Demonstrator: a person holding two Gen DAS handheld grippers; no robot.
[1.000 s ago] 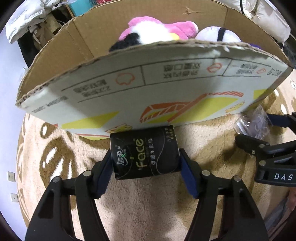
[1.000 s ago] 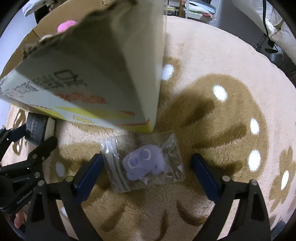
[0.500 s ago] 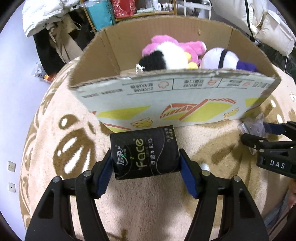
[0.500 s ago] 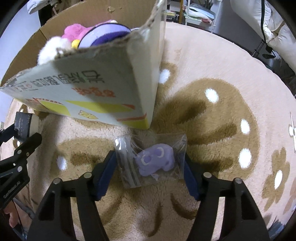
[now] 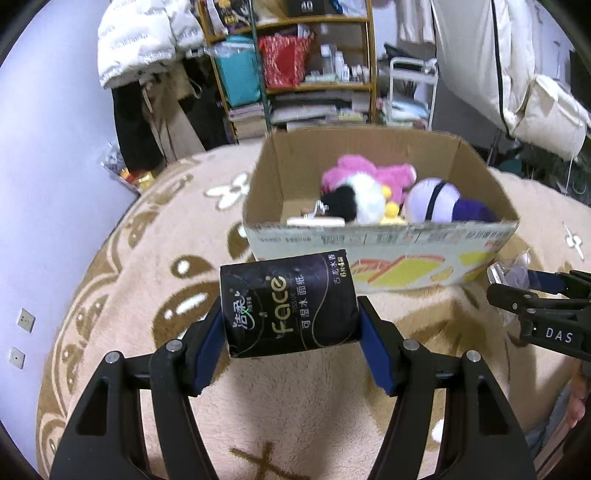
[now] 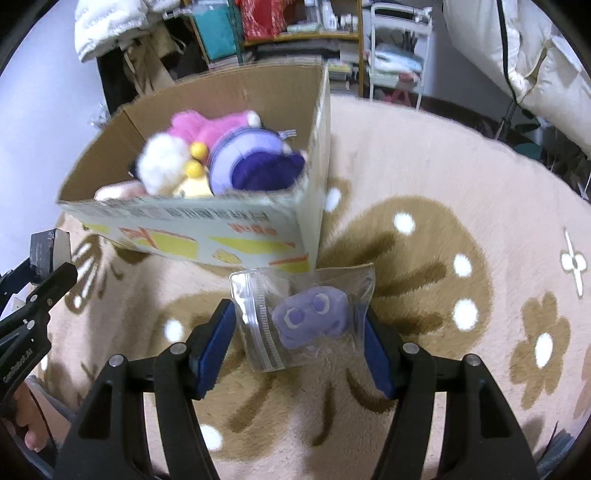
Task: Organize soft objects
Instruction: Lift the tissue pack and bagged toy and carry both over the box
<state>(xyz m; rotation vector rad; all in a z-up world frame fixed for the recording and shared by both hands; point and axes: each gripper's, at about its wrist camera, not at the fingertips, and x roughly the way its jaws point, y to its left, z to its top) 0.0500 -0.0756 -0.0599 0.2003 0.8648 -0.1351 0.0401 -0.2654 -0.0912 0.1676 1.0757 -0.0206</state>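
- Black tissue pack (image 5: 290, 304) is clamped in left gripper (image 5: 291, 332), held just short of box (image 5: 380, 242) front wall.
- Bagged purple toy (image 6: 306, 319) is clamped in right gripper (image 6: 301, 332), off box's front right corner.
- Step judged: carry to box. Next: both must be lifted over the wall, then released beside plush (image 5: 354, 195).

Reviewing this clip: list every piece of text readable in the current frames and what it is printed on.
"Face", "TISSUE", "6片4层": black tissue pack held in the left tool.
"DAS": side of the right tool, seen from the left wrist view.
"40": dark box on the top shelf.
Cardboard box print: too blurred.
Bagged purple plush: no text.
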